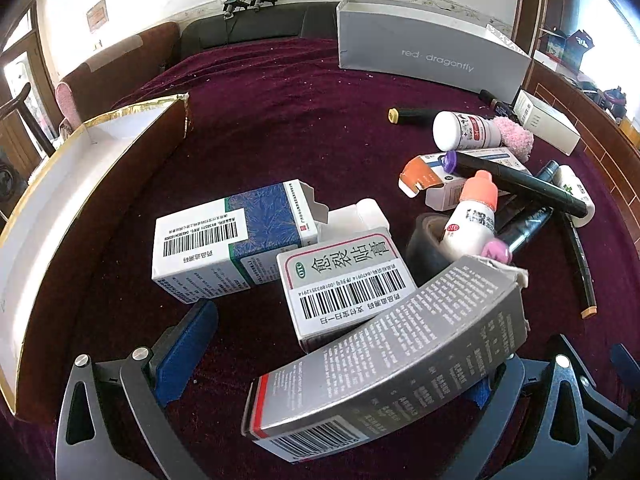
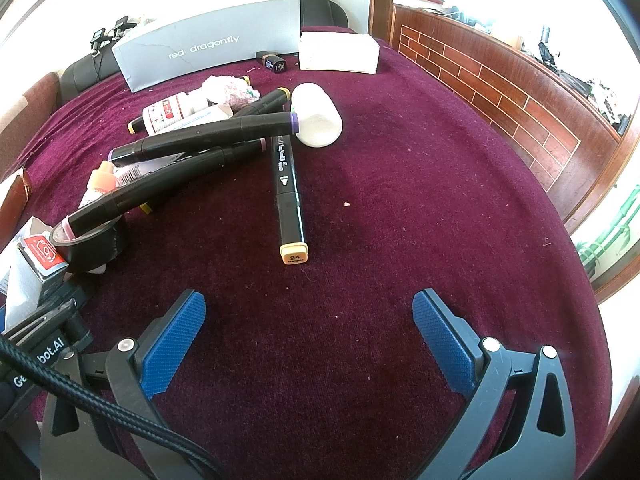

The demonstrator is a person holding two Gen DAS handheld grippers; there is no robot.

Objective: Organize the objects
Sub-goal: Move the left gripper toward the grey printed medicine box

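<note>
Since the gold-edged tray (image 1: 60,184) at left and the grey box (image 1: 424,52) at far side show nothing inside, organizing appears barely begun; all items lie loose on the table (image 2: 400,208). Count: four cartons visible near the left tongs (image 1: 340,360), at least four black markers (image 2: 208,136), three white bottles (image 1: 464,130), one dropper bottle (image 1: 474,216), one tape roll (image 2: 96,244). Left tongs: spread wide, silver carton (image 1: 392,356) between, unpressed. Right tongs (image 2: 308,340): spread, empty.
</note>
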